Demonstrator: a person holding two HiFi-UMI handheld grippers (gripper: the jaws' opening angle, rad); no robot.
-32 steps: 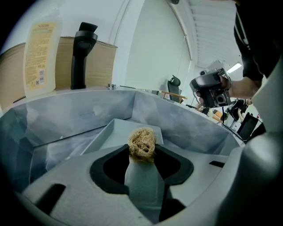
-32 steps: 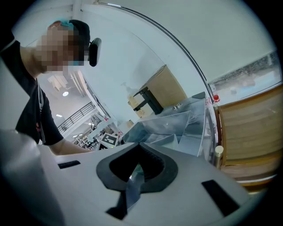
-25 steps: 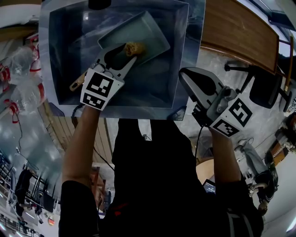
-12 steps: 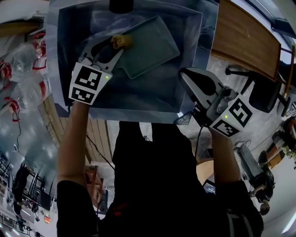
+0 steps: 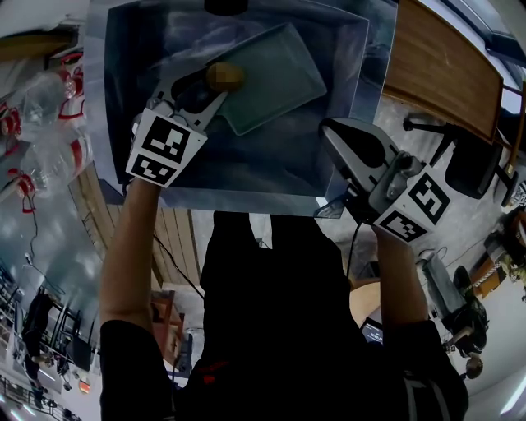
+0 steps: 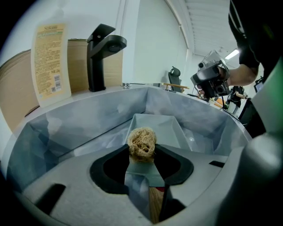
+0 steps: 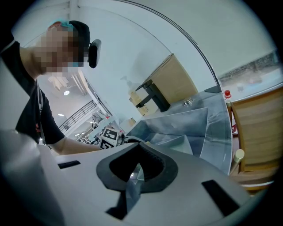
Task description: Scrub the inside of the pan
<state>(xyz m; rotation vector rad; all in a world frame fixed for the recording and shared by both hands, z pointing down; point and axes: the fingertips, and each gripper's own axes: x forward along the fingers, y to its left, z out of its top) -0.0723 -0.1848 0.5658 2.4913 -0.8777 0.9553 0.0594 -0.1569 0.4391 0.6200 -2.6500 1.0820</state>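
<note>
My left hand-held gripper pinches a loofah scrubber at the pan's near edge. My right hand-held gripper, closed and empty, hangs right of the pan.

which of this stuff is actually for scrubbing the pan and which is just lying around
For the job: pan; scrubber, clamped in the left gripper; sink holding the pan.

Just about: faucet; plastic bottles; chair; right gripper, shut and empty, outside the sink.

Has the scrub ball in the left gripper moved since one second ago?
Yes. The scrub ball moved left: earlier right of the black faucet, now straight below it in the head view.
</note>
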